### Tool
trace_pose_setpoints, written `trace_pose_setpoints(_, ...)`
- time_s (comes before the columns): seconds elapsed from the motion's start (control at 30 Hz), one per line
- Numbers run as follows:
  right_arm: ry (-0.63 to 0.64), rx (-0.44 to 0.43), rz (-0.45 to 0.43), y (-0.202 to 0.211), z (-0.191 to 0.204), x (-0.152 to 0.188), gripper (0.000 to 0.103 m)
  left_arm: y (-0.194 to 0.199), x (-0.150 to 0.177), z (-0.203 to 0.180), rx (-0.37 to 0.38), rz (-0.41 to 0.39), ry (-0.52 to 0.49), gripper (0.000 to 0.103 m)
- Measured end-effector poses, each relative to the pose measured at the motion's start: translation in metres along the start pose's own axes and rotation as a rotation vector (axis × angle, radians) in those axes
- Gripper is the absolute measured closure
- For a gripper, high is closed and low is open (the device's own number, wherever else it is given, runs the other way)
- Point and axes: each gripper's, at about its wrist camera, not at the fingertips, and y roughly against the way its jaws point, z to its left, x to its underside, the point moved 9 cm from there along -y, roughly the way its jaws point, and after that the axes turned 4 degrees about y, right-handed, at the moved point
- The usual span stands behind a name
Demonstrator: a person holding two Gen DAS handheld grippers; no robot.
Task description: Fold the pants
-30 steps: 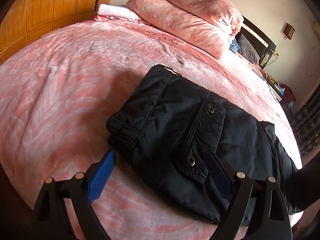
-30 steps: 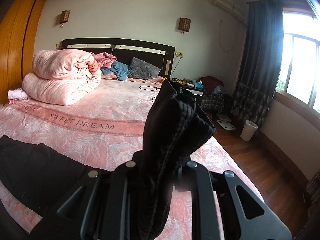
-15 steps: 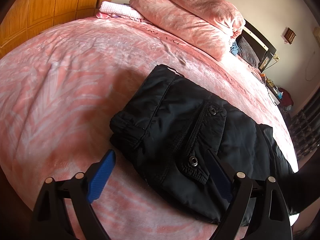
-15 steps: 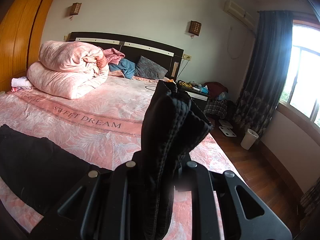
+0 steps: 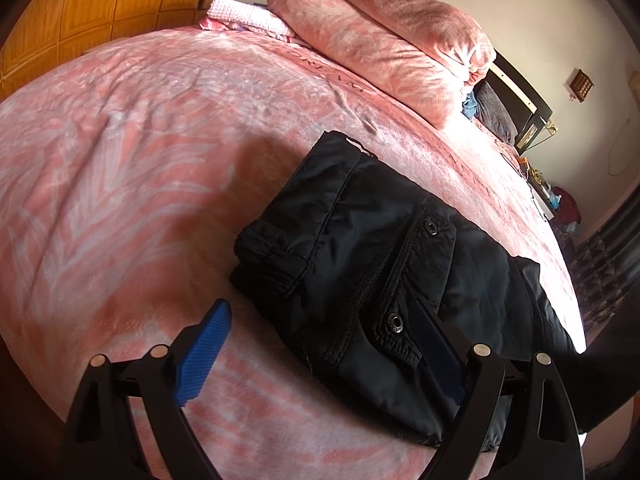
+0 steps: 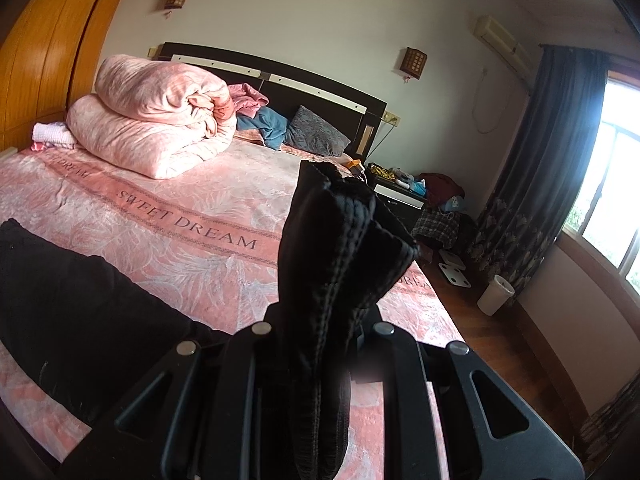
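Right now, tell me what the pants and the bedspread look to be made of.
Pants: probably a thin black woven synthetic such as nylon; faint sheen, crisp creases, metal snaps. Bedspread: plush pink fleece or velvet, by its soft, shifting nap; the exact fibre can't be told.

the pants [image 5: 360, 264] are plain black, with dark metal snaps on the pocket flap. the bedspread [image 5: 132, 152] under them is pink with a pale leaf pattern and a darker pink band lettered "sweet dream". the rolled quilt [image 6: 160, 120] near the head edge of the bed is pale pink. the left gripper [image 5: 320, 344] is black with blue pads [image 5: 204, 352]; the right gripper [image 6: 320, 352] is black. the headboard [image 6: 320, 88] is dark brown with cream strips. the wardrobe [image 5: 100, 4] is orange-brown wood.
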Motion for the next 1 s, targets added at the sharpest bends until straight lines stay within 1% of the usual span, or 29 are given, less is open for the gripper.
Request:
trace_pose_setpoints(0.13, 0.034, -0.003, 0.003, -0.001, 0.014, -0.004, 0.087, 0.001, 0.0, 0.001, 0.012, 0.005, 0.005, 0.012)
trace_pose_setpoints(0.37, 0.096, -0.006, 0.016, -0.005, 0.039, -0.009, 0.087, 0.001, 0.001, 0.008, 0.034, 0.018, 0.044, 0.012)
trace_pose_setpoints(0.73, 0.22, -0.015, 0.04, -0.012, 0.084, -0.004, 0.087, 0.004, 0.001, 0.013, 0.047, 0.018, 0.064, 0.012)
trace_pose_setpoints(1.0, 0.287, -0.013, 0.052, -0.016, 0.106, 0.002, 0.087, 0.006, 0.001, 0.019, 0.063, 0.019, 0.084, 0.012)
